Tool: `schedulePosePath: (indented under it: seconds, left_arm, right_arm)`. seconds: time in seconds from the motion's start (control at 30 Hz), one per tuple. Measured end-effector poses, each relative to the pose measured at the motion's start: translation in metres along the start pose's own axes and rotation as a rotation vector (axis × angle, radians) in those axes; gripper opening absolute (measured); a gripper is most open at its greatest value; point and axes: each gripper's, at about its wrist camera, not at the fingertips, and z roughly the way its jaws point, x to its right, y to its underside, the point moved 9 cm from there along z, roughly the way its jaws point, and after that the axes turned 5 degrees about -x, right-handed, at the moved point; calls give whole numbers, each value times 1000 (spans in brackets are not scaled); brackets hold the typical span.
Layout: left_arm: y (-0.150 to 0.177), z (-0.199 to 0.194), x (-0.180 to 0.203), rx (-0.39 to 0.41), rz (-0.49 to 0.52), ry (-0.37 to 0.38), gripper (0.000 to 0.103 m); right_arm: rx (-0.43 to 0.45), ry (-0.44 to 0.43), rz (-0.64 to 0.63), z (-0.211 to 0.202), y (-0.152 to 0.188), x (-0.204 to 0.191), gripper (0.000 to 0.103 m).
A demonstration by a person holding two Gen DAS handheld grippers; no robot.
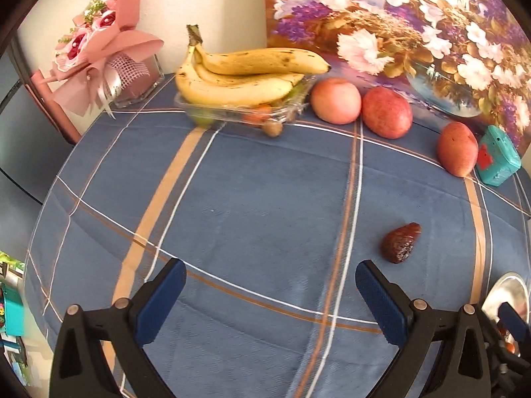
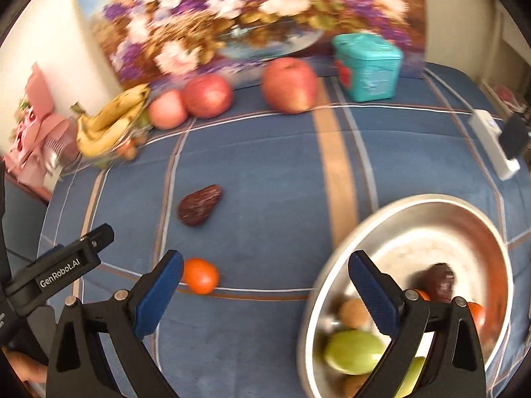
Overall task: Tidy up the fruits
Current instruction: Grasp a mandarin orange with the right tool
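Observation:
A dark red wrinkled fruit (image 1: 401,242) lies on the blue checked cloth; it also shows in the right wrist view (image 2: 199,205). My left gripper (image 1: 270,295) is open and empty, with the fruit just beyond its right finger. My right gripper (image 2: 265,287) is open and empty above the cloth. A small orange fruit (image 2: 200,275) lies by its left finger. A steel bowl (image 2: 428,205) under its right finger holds green, brown, orange and dark fruits. Three red apples (image 1: 336,100) (image 1: 387,112) (image 1: 457,148) and bananas (image 1: 239,79) on a clear tray sit at the back.
A teal box (image 1: 497,156) stands at the back right beside the flower painting (image 1: 415,26). A pink bouquet (image 1: 99,56) stands at the back left. A white power strip (image 2: 491,142) lies at the right edge. The left gripper's body (image 2: 56,272) shows at left.

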Motion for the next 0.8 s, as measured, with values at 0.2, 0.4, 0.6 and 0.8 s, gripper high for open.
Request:
schedulePosePath:
  seconds: [0.2, 0.4, 0.6, 0.8]
  left_arm:
    - [5, 12, -5, -33, -19, 18, 103]
    - [23, 44, 1, -128, -2, 15, 103]
    - [31, 62, -3, -171, -35, -1, 103]
    - [21, 55, -2, -126, -30, -5, 103]
  right_arm:
    - [-24, -38, -53, 14, 3, -27, 99]
    - [-64, -47, -66, 34, 9, -34, 99]
    - [-92, -48, -99, 52, 15, -42, 95]
    - [-95, -47, -155, 61, 19, -56, 70]
